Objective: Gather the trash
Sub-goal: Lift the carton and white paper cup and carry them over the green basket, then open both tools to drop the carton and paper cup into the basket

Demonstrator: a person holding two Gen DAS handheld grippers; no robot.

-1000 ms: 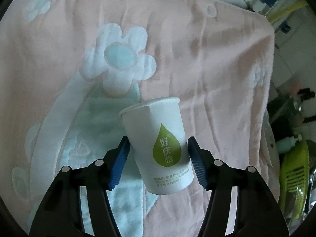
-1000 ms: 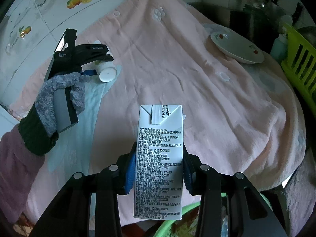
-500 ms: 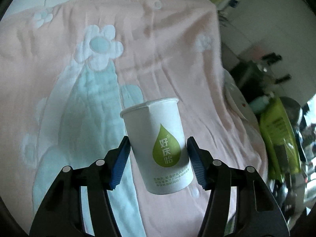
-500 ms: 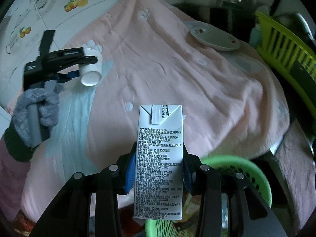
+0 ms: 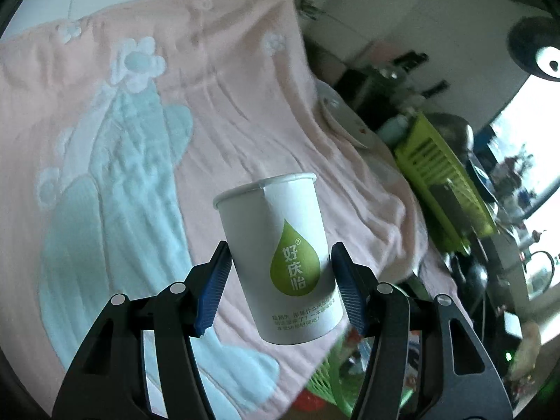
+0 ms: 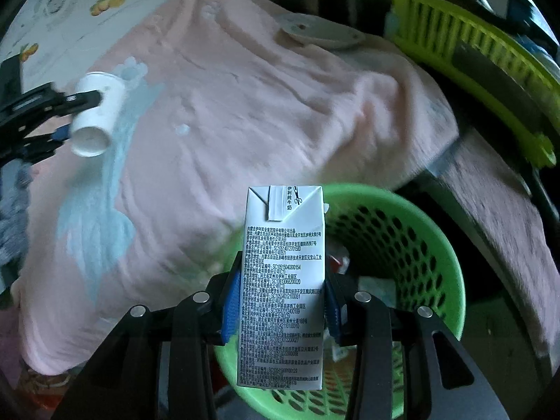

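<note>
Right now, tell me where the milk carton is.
In the right wrist view, the milk carton is upright, clamped between the right gripper fingers, above the green basket beside the pink blanket.

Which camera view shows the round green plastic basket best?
The right wrist view: the round green plastic basket shows its perforated wall and rim behind the white milk carton. The left wrist view shows only a corner.

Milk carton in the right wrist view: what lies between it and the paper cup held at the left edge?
Only pink blanket with a pale blue patch lies between the milk carton and the paper cup; the right wrist view shows nothing else there.
</note>
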